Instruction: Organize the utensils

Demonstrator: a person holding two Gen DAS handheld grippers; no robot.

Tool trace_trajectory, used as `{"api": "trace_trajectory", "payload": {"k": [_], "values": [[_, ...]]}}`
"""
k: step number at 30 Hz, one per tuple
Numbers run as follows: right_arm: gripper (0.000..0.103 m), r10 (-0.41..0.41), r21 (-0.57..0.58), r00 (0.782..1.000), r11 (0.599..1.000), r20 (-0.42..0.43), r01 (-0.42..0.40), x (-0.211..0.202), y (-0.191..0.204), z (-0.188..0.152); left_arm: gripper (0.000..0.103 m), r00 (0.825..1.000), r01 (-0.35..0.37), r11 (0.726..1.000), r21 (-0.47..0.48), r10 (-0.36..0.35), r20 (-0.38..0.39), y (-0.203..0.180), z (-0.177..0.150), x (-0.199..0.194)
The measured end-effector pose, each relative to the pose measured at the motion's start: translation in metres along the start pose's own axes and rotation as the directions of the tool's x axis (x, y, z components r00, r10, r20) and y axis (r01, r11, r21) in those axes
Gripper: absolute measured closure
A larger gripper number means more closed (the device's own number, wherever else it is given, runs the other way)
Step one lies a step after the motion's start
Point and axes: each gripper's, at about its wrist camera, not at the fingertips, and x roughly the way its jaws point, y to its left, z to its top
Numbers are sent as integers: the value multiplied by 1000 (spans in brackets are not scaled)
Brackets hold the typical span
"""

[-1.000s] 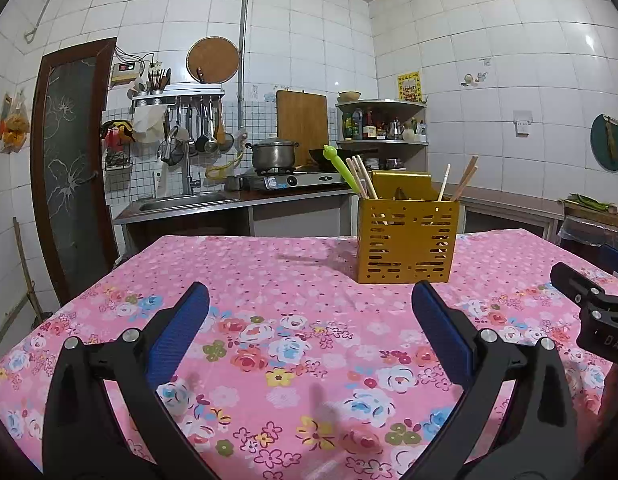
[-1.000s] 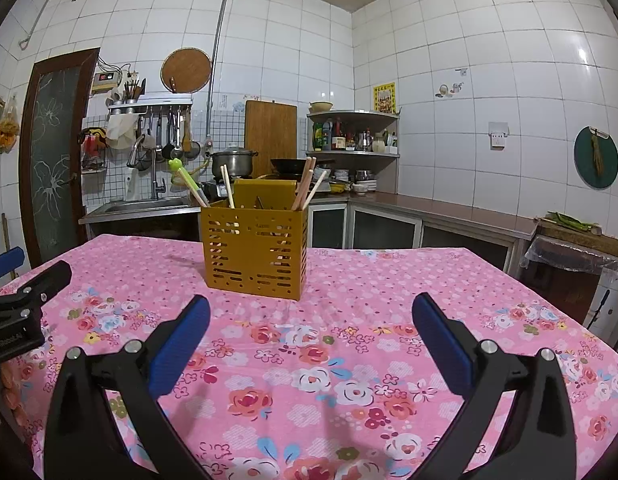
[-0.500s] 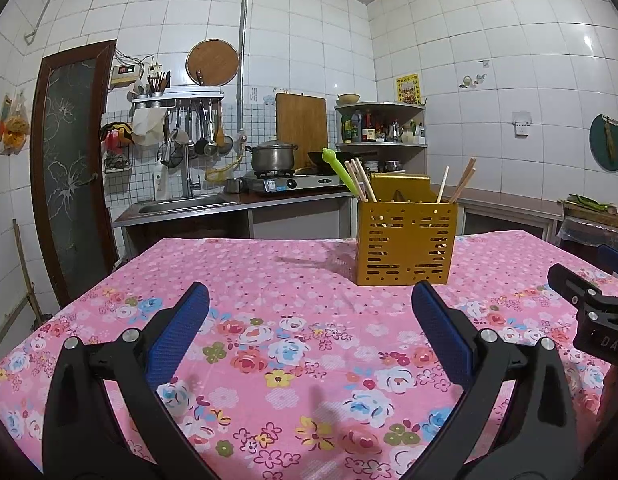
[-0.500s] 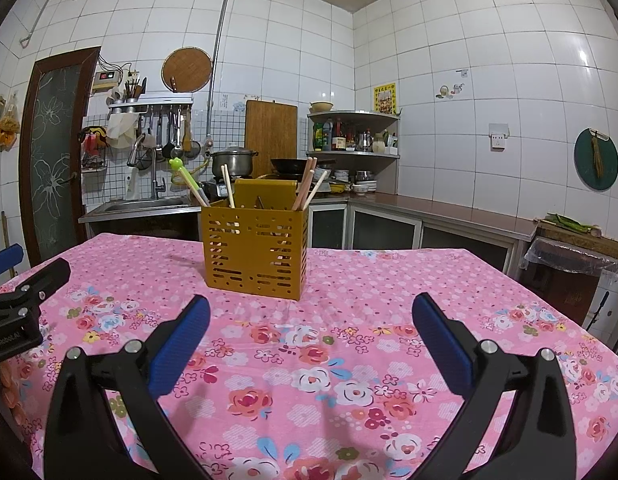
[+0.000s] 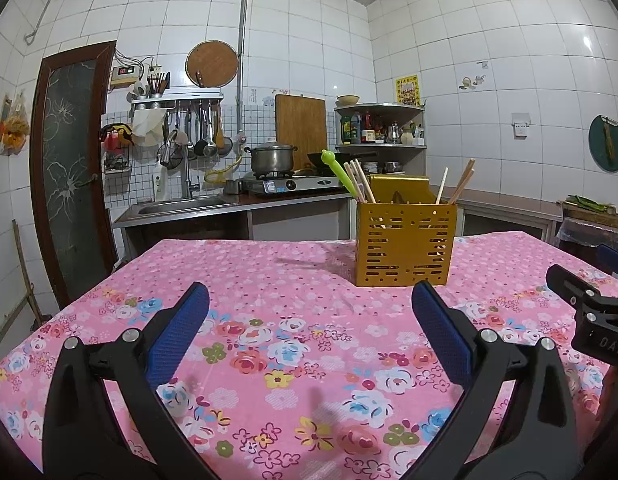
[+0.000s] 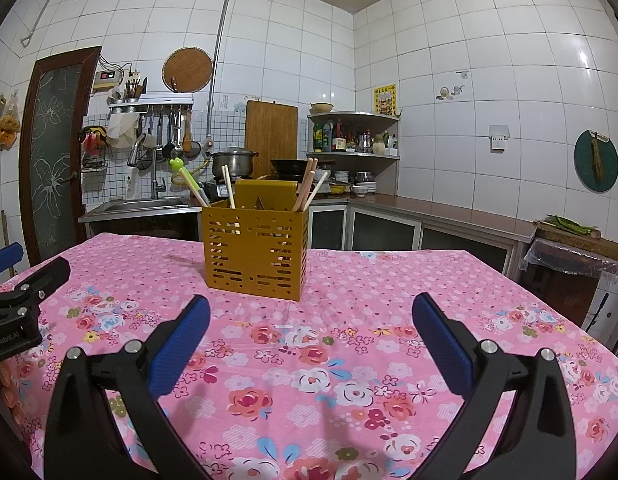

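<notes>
The yellow utensil holder (image 5: 405,242) stands upright on the bench (image 5: 269,280), toward its far side, well ahead of both of your grippers. It already carries the utensils: wooden chopsticks (image 5: 361,180) lean out at its left and another set (image 5: 461,180) at its right, with a green-topped utensil (image 5: 341,172) slanting out on the left side. Which compartment each sits in cannot be told from here.

No loose utensil shows on the flowered cloth in either view. On that evidence, I judge the sorting done or very nearly so; anything left would be a tidying of what leans in the holder.

Your left gripper (image 5: 309,308) is spread wide and carries nothing. Your right gripper (image 6: 311,316) is likewise spread and bare. Both sit low over the near bench, apart from the holder.
</notes>
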Motion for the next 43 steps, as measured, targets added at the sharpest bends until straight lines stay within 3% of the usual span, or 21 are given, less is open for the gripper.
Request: {"api": "trace_trajectory", "payload": {"k": [43], "values": [[4, 1, -3, 1000, 1000, 1, -1, 0, -1, 0, 5, 1000, -7, 1000, -15, 7, 2, -1, -1, -1]]}}
